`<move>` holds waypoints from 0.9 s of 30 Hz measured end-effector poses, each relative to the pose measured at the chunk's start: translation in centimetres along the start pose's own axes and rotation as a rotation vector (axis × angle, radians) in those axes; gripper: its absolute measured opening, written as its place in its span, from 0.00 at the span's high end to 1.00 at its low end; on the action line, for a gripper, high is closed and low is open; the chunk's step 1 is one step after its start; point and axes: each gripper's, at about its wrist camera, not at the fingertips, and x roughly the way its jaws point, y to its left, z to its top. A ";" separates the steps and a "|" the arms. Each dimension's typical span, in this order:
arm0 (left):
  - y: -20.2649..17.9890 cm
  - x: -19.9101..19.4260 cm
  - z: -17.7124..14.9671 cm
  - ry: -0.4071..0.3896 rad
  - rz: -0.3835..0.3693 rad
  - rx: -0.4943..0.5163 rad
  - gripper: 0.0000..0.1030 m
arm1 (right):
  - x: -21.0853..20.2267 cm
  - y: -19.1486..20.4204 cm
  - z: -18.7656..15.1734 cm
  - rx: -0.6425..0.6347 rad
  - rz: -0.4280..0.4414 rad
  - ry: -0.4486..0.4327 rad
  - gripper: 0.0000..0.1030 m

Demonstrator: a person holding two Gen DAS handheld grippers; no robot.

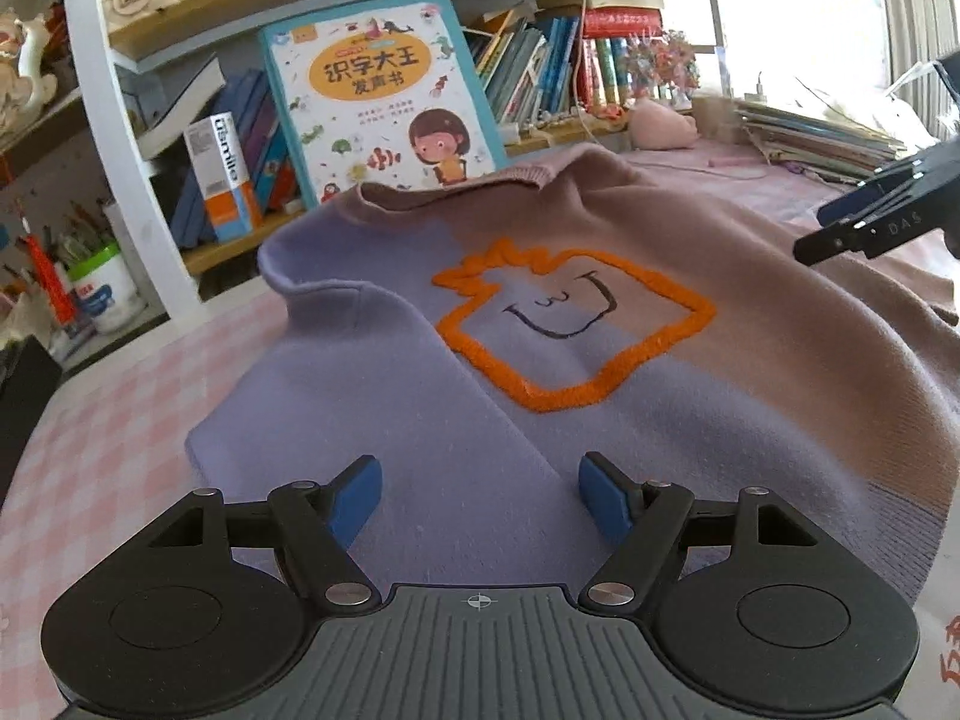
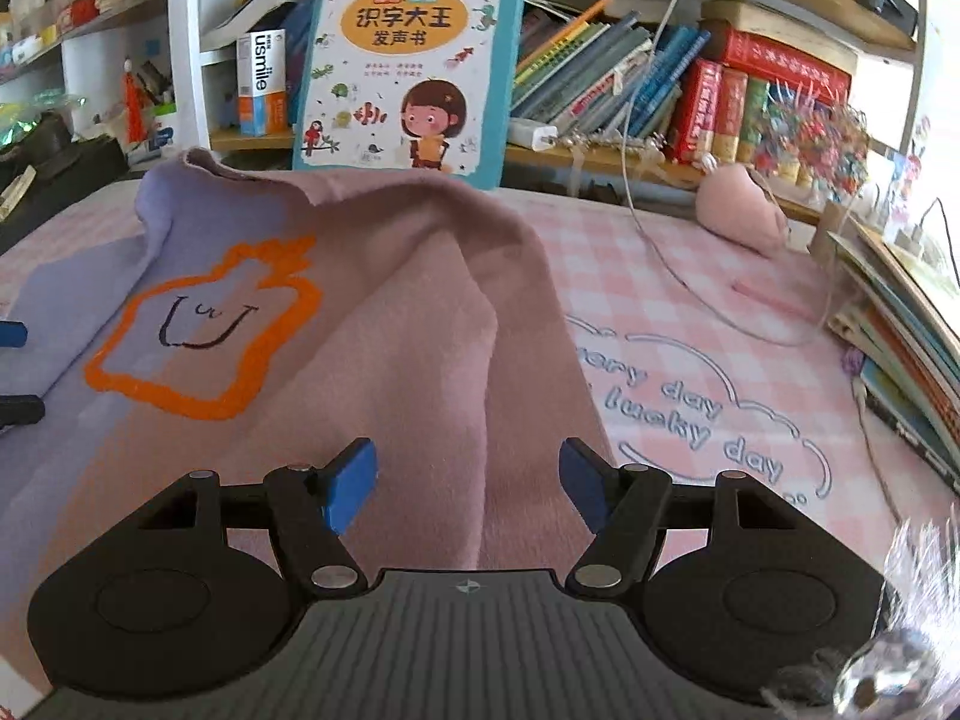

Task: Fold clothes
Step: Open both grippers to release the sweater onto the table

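In the left wrist view our left gripper (image 1: 480,495) has its blue pads spread apart with nothing between them, hanging just over the lilac half of the sweater (image 1: 540,360), which lies on the pink checked cloth (image 1: 108,420) straight ahead of the fingers; its left sleeve is already folded in across the body, and the right gripper (image 1: 840,228) pokes in from the far right. In the right wrist view that gripper (image 2: 468,489) also stands open and empty, above the mauve sleeve folded over the sweater, the orange motif (image 2: 198,330) ahead to its left. We judge the knit soft, light and limp, so we should pinch doubled fabric at the hem corners nearest each tool.
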 end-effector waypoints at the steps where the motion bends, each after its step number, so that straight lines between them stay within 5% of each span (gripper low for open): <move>1: -0.1 0.0 0.0 0.002 0.004 0.004 0.27 | -0.1 -0.2 -0.1 0.005 -0.003 0.000 0.37; 6: 0.2 -0.4 0.0 0.006 0.026 0.021 0.28 | -0.5 -2.2 -0.5 0.060 -0.048 -0.008 0.38; 10: 0.9 -1.0 0.0 0.016 0.014 -0.008 0.41 | -0.4 -3.6 -1.1 0.077 -0.100 0.036 0.43; 15: 0.8 -1.0 0.0 0.027 0.011 -0.009 0.43 | -0.4 -5.1 -1.8 0.168 -0.009 0.057 0.64; 17: 0.9 -0.7 0.0 0.031 0.004 -0.018 0.42 | -0.4 -5.2 -1.6 0.157 0.013 0.055 0.92; 20: 1.1 -0.6 0.1 0.034 -0.004 -0.032 0.42 | -0.3 -6.0 -0.7 0.179 -0.018 0.048 0.93; 22: 1.2 -0.6 0.0 0.037 -0.009 -0.038 0.42 | -0.3 -5.8 0.5 0.056 -0.215 -0.014 0.93; 27: 1.5 -0.5 0.0 0.040 -0.005 -0.045 0.41 | 2.1 -6.6 4.0 -0.197 -0.549 -0.100 0.93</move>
